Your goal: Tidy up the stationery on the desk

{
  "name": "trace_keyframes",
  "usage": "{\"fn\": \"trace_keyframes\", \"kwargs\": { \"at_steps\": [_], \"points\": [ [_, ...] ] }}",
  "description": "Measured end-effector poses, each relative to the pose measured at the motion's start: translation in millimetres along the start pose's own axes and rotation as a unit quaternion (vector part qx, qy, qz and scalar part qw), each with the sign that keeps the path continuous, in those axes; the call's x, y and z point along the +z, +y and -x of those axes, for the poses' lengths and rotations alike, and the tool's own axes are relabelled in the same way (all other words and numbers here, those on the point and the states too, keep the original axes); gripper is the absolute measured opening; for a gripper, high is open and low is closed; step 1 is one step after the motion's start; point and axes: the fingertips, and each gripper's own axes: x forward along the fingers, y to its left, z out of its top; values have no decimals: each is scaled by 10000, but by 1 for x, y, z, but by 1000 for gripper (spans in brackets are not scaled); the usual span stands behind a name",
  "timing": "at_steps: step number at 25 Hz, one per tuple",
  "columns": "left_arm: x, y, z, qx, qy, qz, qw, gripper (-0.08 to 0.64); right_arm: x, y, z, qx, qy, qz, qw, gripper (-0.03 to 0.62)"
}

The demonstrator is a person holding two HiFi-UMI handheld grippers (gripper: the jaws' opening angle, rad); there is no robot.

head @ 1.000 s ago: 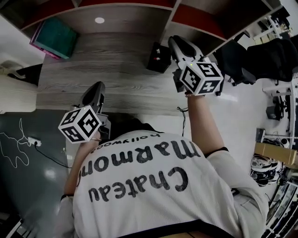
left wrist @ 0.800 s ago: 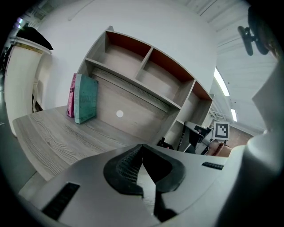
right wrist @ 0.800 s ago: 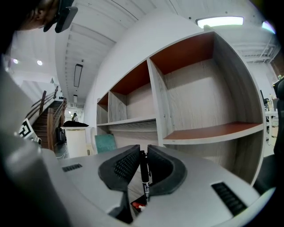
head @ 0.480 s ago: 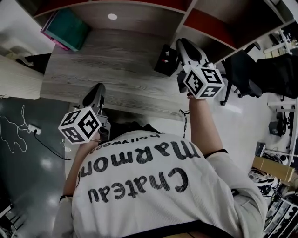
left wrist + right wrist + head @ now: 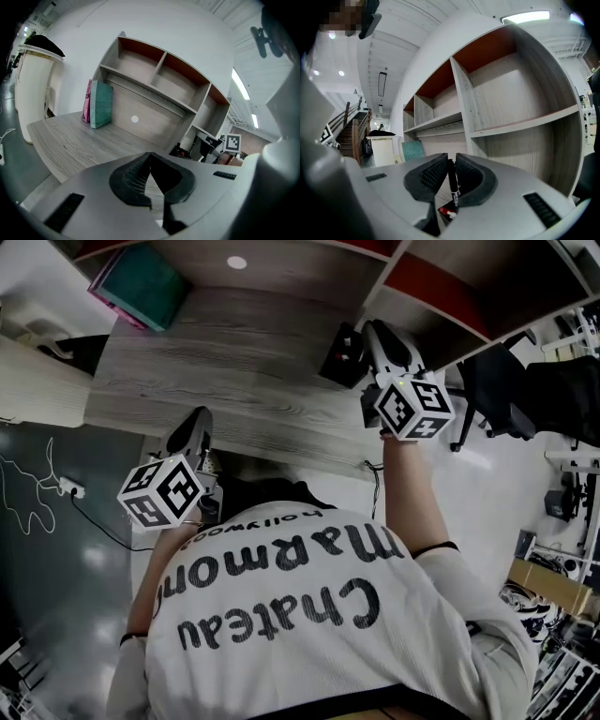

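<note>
While the right gripper (image 5: 451, 157) points level at the shelf unit (image 5: 511, 93), its two ribbed pads are pressed on a pen (image 5: 453, 181). The pen is slim and black, with pale print low on its barrel. It stands nearly upright between the pads, its top at 12 o'clock and its lower end at 6 o'clock. Directly under that lower end, at 6 o'clock in the right gripper view, is the mouth of a black pen holder (image 5: 446, 213) with a red-and-white item inside. Whether the pen touches the holder cannot be told.

In the head view the right gripper (image 5: 377, 332) sits at 1 o'clock, and the pen holder (image 5: 341, 354) stands on the grey wood-grain desk (image 5: 234, 362) just beside it, on its 9 o'clock side.

The left gripper (image 5: 149, 155) has its tips drawn together with nothing between them, and only desk surface shows through the gap below. In the head view it (image 5: 195, 418) hangs at 10 o'clock over the desk's near edge, well apart from the holder.

A teal book (image 5: 141, 287) stands at 11 o'clock at the back of the desk, with a pink book (image 5: 87, 101) touching its far side.
</note>
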Motion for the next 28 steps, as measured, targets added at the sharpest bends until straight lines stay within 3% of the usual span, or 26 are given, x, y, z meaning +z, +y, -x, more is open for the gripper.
{"fn": "trace_keyframes", "kwargs": {
  "at_steps": [28],
  "points": [
    [-10,-3,11,-196,26,41,9998,15,-45,9,32,-344,661,-142,9971,67]
  ]
}}
